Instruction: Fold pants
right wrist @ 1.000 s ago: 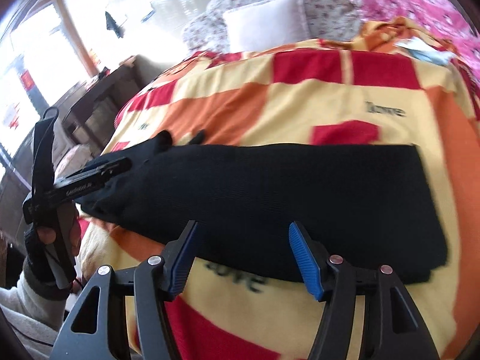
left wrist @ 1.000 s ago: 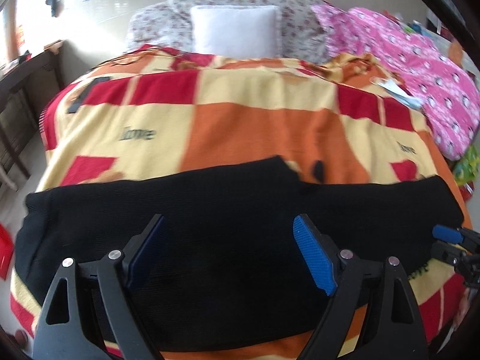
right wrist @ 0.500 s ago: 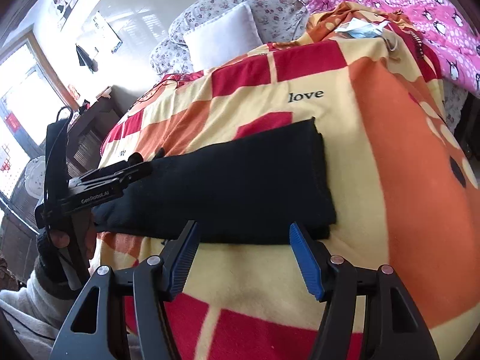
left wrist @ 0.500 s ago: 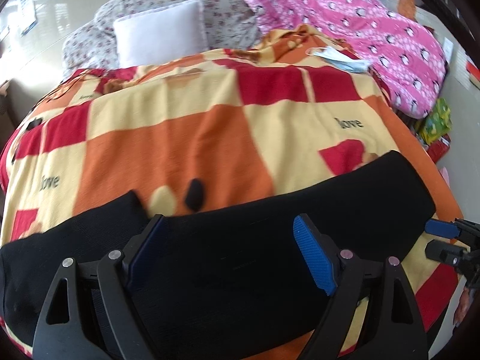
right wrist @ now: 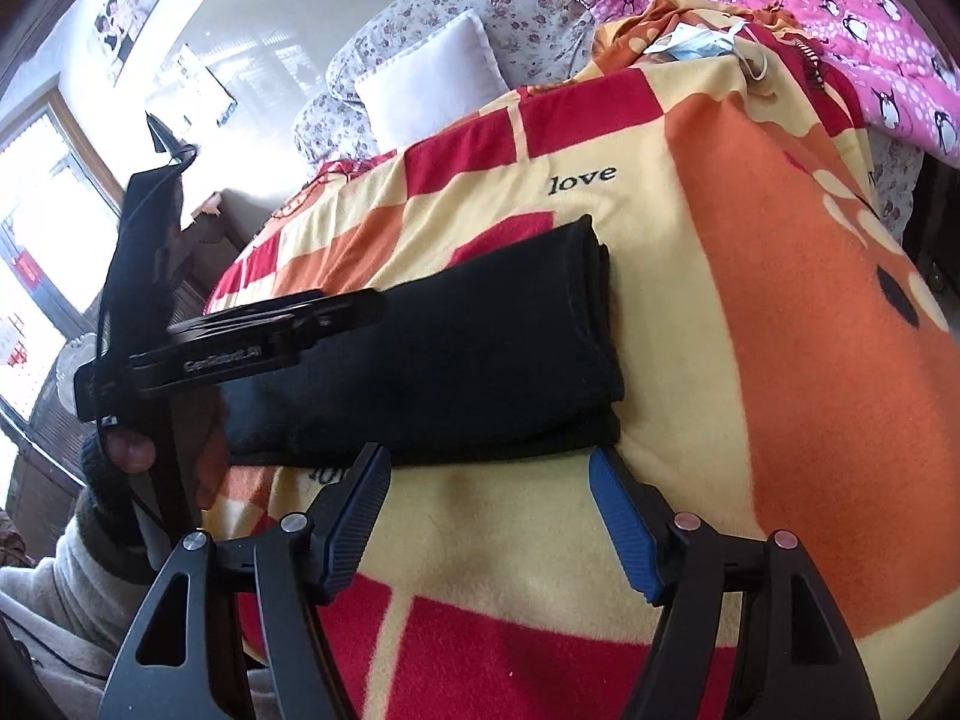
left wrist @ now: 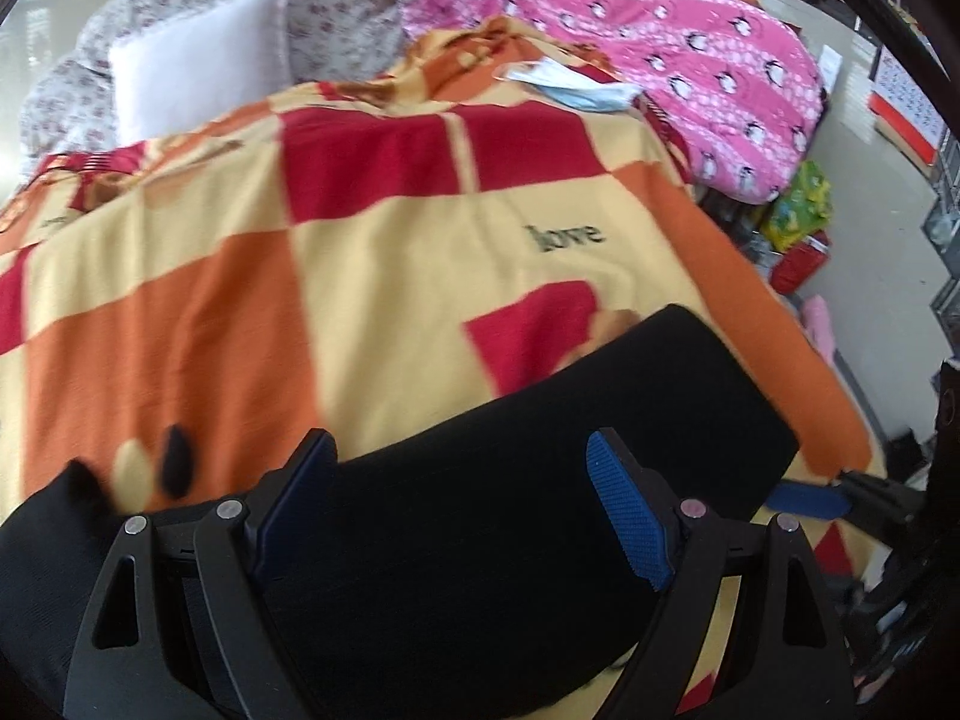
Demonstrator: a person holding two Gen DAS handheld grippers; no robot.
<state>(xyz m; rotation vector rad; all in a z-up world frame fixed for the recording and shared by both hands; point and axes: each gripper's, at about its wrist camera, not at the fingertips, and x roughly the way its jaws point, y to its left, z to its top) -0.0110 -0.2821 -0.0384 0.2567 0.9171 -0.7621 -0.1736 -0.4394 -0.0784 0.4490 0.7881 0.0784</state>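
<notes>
Black pants [left wrist: 540, 516], folded into a long band, lie across the near part of a checkered red, orange and yellow blanket [left wrist: 390, 276]. My left gripper [left wrist: 462, 480] hangs open over the band near its right end, pads apart and off the cloth. From the right wrist view the pants [right wrist: 480, 330] end in a stacked edge. My right gripper [right wrist: 486, 468] is open, its jaws opening, just short of the band's near edge with only blanket between them. The left gripper [right wrist: 360, 309] hovers above the pants there, held by a gloved hand [right wrist: 114, 456].
A white pillow [left wrist: 198, 84] and floral cushion [left wrist: 336, 18] sit at the bed's head. A pink penguin quilt [left wrist: 690, 54] and a face mask [left wrist: 570, 81] lie at the far right. Bags and boxes [left wrist: 798, 222] crowd the floor beyond the bed's right edge.
My left gripper has swept right along the pants toward their right end and rolled. The right gripper shifted and rolled near that end, and its jaws stand a little wider.
</notes>
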